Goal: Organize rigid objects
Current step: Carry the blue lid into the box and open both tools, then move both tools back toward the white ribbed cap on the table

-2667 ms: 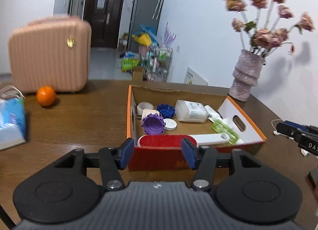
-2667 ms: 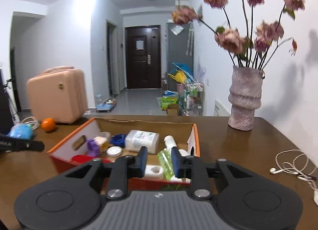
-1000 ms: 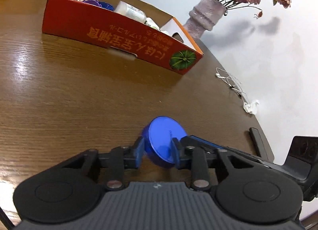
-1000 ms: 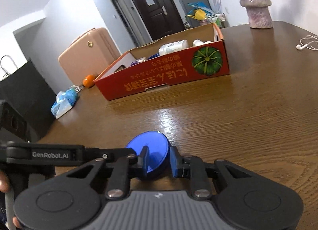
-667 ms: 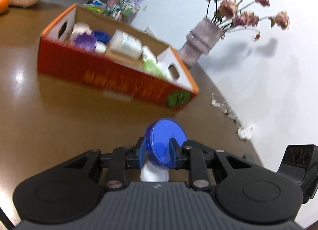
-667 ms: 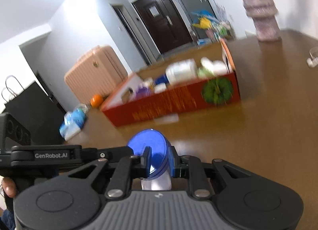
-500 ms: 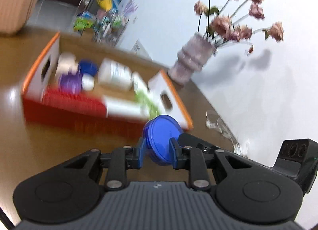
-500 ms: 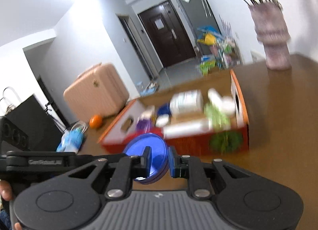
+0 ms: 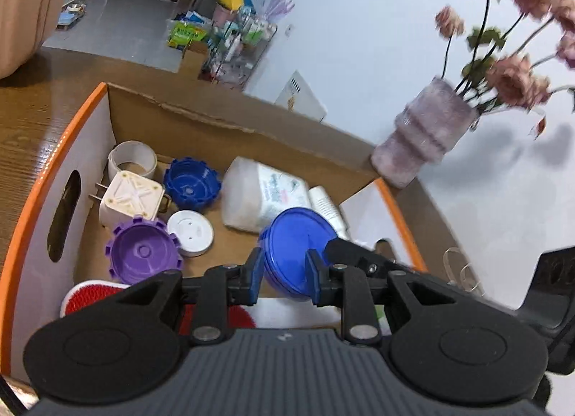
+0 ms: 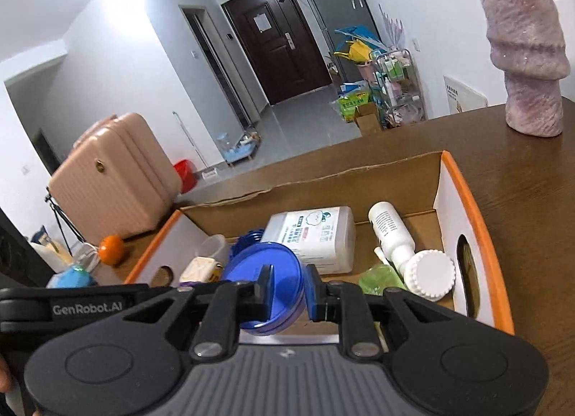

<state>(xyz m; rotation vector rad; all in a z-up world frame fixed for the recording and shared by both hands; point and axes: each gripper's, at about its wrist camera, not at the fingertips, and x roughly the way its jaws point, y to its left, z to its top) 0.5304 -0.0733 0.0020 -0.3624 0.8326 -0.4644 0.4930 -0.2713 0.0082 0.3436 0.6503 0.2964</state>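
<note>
Round blue lid (image 9: pixel 293 252) on edge over box (image 9: pixel 230 124), both grippers' jaws grasping it; orange (image 10: pixel 111 250) seen only by right wrist.

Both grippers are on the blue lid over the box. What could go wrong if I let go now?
1. Both grippers, left and right, pinch the blue lid on edge; freeing one first may twist it out of the other.
2. Dropped edge-on, it could roll against the white bottle or purple cap.
3. The box is crowded; it may land propped.
</note>
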